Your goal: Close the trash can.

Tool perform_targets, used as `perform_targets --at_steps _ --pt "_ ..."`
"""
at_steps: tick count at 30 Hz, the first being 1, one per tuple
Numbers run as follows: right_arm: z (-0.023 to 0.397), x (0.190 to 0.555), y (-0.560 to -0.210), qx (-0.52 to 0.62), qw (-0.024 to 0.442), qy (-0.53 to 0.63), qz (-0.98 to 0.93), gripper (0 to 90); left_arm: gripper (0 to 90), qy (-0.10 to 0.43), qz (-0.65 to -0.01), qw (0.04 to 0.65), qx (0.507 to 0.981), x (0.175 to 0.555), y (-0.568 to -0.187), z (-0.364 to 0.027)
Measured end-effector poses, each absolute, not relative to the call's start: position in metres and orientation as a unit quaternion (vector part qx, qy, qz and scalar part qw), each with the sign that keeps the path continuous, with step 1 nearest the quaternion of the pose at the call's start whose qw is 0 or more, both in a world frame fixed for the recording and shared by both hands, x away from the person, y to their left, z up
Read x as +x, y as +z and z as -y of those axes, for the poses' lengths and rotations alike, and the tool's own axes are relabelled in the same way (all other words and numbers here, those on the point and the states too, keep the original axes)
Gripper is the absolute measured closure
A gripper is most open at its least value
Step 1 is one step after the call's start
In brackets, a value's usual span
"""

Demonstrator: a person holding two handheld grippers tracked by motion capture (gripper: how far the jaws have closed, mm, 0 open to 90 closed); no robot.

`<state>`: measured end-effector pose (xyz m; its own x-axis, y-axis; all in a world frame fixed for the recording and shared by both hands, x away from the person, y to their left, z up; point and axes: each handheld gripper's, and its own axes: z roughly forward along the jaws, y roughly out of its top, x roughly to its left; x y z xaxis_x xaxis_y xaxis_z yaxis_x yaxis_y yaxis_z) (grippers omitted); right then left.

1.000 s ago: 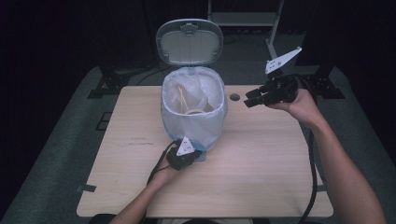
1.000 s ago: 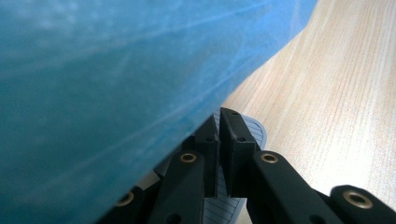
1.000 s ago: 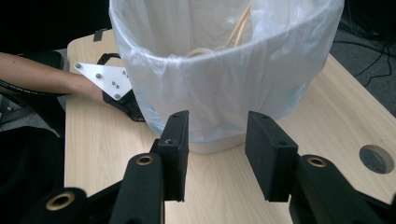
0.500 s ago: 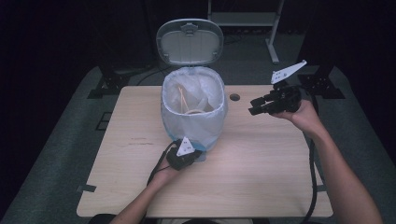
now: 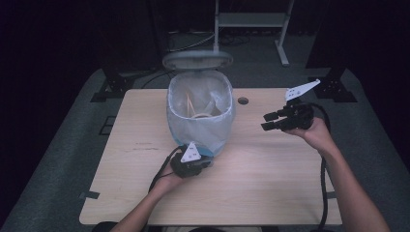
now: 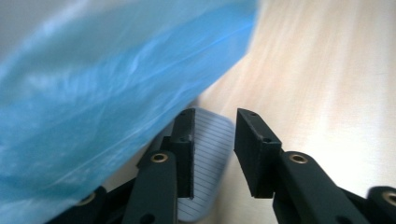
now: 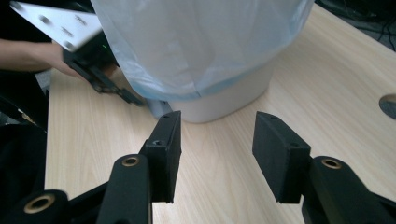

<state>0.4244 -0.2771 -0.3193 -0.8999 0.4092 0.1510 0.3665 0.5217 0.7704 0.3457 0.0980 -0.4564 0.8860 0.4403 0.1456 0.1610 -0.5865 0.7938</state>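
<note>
The white plastic bin with a pale blue liner bag (image 5: 200, 116) stands on the light wooden surface (image 5: 270, 179), lid up, some rubbish inside. The left claw (image 6: 214, 154), its jaws just opening, straddles the ribbed grey pedal (image 6: 211, 163) without pinching it. The right claw (image 5: 272, 121) hovers spread and empty beside the bin. Judging by this, the pedal is being released; closing the lid remains.
</note>
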Motion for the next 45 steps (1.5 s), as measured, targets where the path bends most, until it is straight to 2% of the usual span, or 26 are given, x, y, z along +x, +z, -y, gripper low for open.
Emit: perform_targets --at_steps 7,19,45 --pt "0.287 0.417 -0.334 0.236 0.036 0.438 -0.867 47.4 58.4 0.145 -0.179 0.427 0.875 0.337 -0.450 -0.113" --pt "0.305 0.403 -0.362 0.264 0.048 0.448 -0.853 43.4 46.5 0.150 -0.222 0.435 0.860 0.335 -0.445 -0.152" --pt "0.329 0.372 -0.404 0.295 0.054 0.454 -0.839 39.3 35.1 0.188 -0.301 0.447 0.821 0.334 -0.434 -0.224"
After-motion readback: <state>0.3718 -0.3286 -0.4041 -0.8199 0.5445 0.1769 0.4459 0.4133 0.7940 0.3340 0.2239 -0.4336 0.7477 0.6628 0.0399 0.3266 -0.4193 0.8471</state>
